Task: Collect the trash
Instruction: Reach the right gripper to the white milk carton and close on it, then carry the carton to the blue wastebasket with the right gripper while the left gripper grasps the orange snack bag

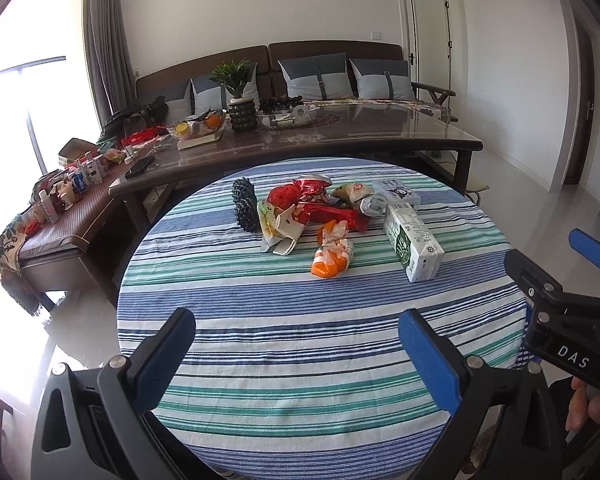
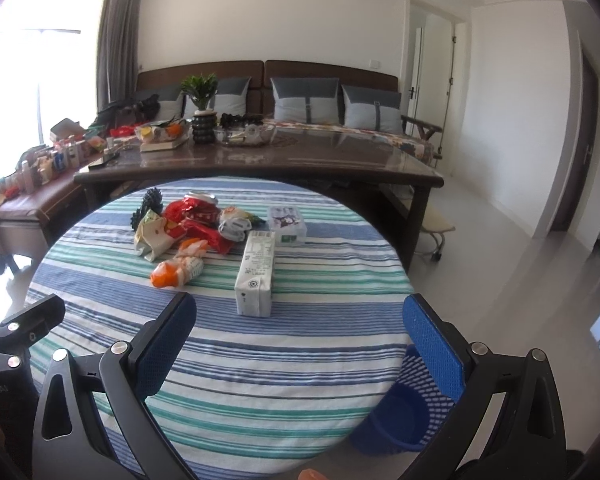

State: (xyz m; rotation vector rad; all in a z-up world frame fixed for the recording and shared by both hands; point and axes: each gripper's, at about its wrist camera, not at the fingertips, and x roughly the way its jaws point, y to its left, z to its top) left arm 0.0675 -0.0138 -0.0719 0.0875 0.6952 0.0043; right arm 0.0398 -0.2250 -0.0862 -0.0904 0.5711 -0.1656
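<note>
A pile of trash lies on the far half of a round table with a striped cloth [image 1: 284,336] [image 2: 260,360]: red wrappers [image 1: 324,208] [image 2: 200,224], an orange packet [image 1: 332,254] [image 2: 178,268], a white and green milk carton [image 1: 414,244] [image 2: 256,272], a paper cup [image 1: 288,224] and a tissue pack [image 2: 286,224]. My left gripper [image 1: 296,348] hovers open over the near edge, nothing between its fingers. My right gripper [image 2: 300,344] is open too, just short of the carton. It also shows at the right edge of the left wrist view [image 1: 560,280].
A blue mesh waste basket [image 2: 404,412] stands on the floor at the table's right front. Behind the round table is a long dark table [image 1: 340,136] with a plant, bowls and clutter. A sofa with cushions [image 1: 320,76] runs along the wall. A black spiky object [image 1: 244,204] rests beside the trash.
</note>
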